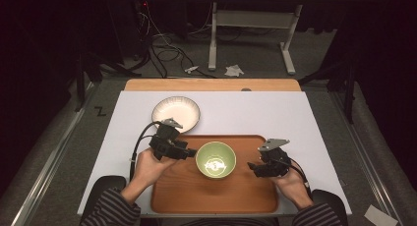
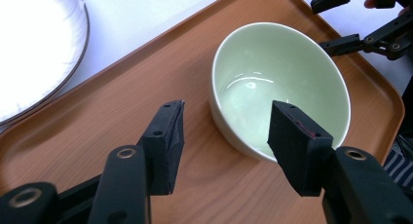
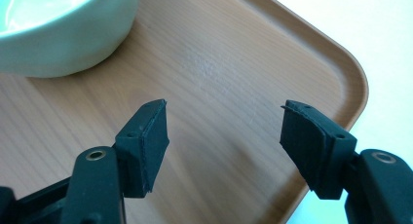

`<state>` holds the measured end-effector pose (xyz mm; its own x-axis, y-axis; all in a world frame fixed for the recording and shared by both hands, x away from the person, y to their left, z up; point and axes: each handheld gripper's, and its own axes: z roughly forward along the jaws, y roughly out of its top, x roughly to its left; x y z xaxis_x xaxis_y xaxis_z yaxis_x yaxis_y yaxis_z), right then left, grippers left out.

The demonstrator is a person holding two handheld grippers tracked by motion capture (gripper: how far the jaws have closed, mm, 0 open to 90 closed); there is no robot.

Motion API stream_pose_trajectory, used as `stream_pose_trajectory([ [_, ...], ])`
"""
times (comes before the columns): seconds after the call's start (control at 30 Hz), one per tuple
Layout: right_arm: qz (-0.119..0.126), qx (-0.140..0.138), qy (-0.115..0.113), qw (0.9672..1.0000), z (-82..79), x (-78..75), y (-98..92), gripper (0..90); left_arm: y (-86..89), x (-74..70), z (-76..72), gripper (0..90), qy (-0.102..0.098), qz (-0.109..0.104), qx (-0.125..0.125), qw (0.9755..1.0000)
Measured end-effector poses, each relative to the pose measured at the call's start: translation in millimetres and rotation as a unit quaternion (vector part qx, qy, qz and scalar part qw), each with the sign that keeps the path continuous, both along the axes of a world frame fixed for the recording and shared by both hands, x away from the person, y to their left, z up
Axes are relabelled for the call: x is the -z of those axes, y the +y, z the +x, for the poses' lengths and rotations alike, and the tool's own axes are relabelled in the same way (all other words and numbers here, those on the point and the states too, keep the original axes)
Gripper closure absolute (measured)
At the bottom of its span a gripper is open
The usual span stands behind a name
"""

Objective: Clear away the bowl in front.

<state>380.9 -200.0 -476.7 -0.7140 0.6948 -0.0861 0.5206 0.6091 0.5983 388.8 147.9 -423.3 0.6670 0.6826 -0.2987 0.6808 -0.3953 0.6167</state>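
A pale green bowl (image 1: 215, 159) (image 2: 287, 73) (image 3: 58, 34) stands empty in the middle of a wooden tray (image 1: 187, 191) (image 2: 122, 87) (image 3: 219, 63). My left gripper (image 1: 191, 152) (image 2: 229, 107) is open just left of the bowl. In the left gripper view one jaw hangs over the bowl's inside and the other outside it, so the near rim lies between them, untouched. My right gripper (image 1: 253, 167) (image 3: 225, 107) is open over the bare tray right of the bowl, holding nothing. It also shows far off (image 2: 360, 39).
A white plate (image 1: 175, 113) (image 2: 34, 48) lies on the white table (image 1: 275, 113) (image 3: 341, 19) just beyond the tray's far left corner. A wooden strip (image 1: 211, 84) runs along the table's far edge. Striped sleeves (image 1: 113, 209) come in at the bottom.
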Motion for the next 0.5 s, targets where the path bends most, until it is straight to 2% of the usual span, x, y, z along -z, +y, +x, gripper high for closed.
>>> stream_pose_trajectory([
  [0.2, 0.001, 0.001, 0.000, 1.0000, 0.0, 0.4, 0.4, 35.6, 9.7, 2.6, -3.2, 47.6, 0.001, 0.002, -0.010, 0.9999],
  [0.5, -0.002, -0.001, 0.003, 1.0000, 0.3, 0.9, 0.5, 35.5, 17.7, 10.4, -7.4, 47.6, 0.009, -0.007, -0.023, 0.9997],
])
